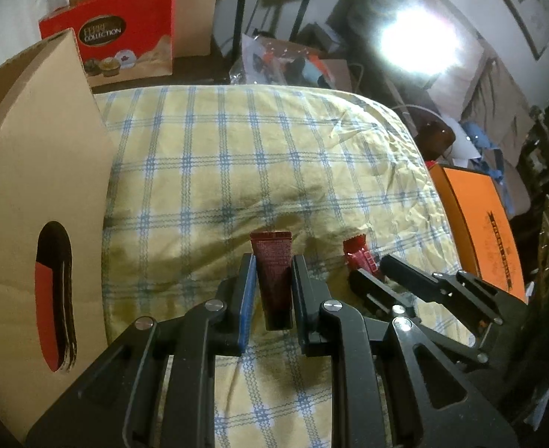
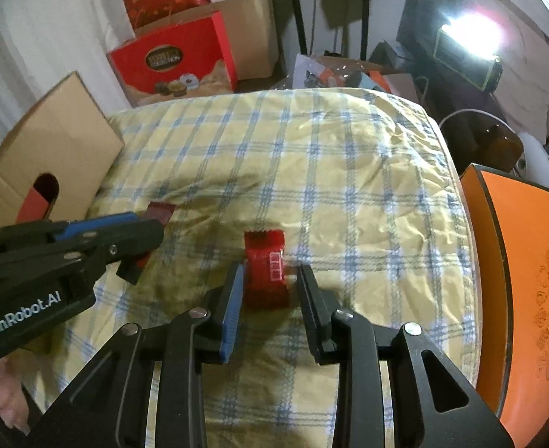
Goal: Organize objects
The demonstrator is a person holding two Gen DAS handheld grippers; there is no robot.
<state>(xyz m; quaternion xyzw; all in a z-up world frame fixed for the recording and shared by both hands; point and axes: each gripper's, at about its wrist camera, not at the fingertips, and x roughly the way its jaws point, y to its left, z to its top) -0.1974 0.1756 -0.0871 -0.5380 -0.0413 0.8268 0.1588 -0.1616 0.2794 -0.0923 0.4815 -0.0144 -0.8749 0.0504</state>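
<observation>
A dark red tube (image 1: 274, 280) lies on the yellow-and-blue checked cloth (image 1: 237, 156). My left gripper (image 1: 272, 261) is closed around the tube, fingers touching both of its sides; it also shows in the right wrist view (image 2: 140, 231), with the tube's crimped end (image 2: 160, 212) sticking out. A red snack packet (image 2: 265, 268) lies on the cloth (image 2: 349, 186) between the open fingers of my right gripper (image 2: 270, 272), with a gap on the right side. In the left wrist view the packet (image 1: 360, 257) sits at the right gripper's tips (image 1: 371, 267).
A cardboard box with an oval handle hole (image 1: 31, 205) stands at the left of the cloth, also in the right wrist view (image 2: 46, 156). An orange box (image 2: 528, 280) lies at the right edge. Red gift boxes (image 2: 173, 59) and clutter stand behind.
</observation>
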